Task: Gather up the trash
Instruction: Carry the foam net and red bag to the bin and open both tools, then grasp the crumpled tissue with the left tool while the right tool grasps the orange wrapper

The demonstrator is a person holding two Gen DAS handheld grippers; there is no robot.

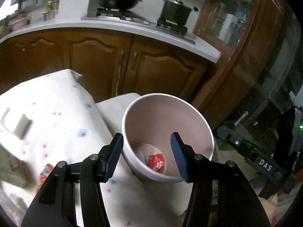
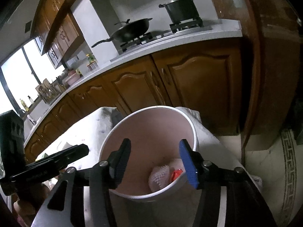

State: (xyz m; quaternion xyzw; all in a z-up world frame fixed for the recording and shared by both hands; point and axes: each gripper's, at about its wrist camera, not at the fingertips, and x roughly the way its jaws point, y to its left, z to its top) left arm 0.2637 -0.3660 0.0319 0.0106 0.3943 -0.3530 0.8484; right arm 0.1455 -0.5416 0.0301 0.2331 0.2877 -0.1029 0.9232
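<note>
A white round bin (image 1: pixel 166 113) with a pinkish inside stands on a table under a flowered cloth (image 1: pixel 56 117). At its bottom lie a red wrapper (image 1: pixel 156 163) and a crumpled white tissue (image 1: pixel 143 151). My left gripper (image 1: pixel 146 135) is open over the bin's near left rim, with one finger outside the wall and one above the mouth, and it holds nothing. In the right wrist view, my right gripper (image 2: pixel 155 141) hangs open and empty above the bin (image 2: pixel 151 128), with the red wrapper (image 2: pixel 177 174) and tissue (image 2: pixel 160 176) below it.
More red wrappers (image 1: pixel 44 172) lie on the cloth at the left. Behind the table run wooden cabinets (image 1: pixel 102 62) under a white counter (image 1: pixel 132 28) with a wok (image 1: pixel 117 0) and a pot (image 1: pixel 175 12). A dark wooden cupboard (image 1: pixel 246 47) stands at the right.
</note>
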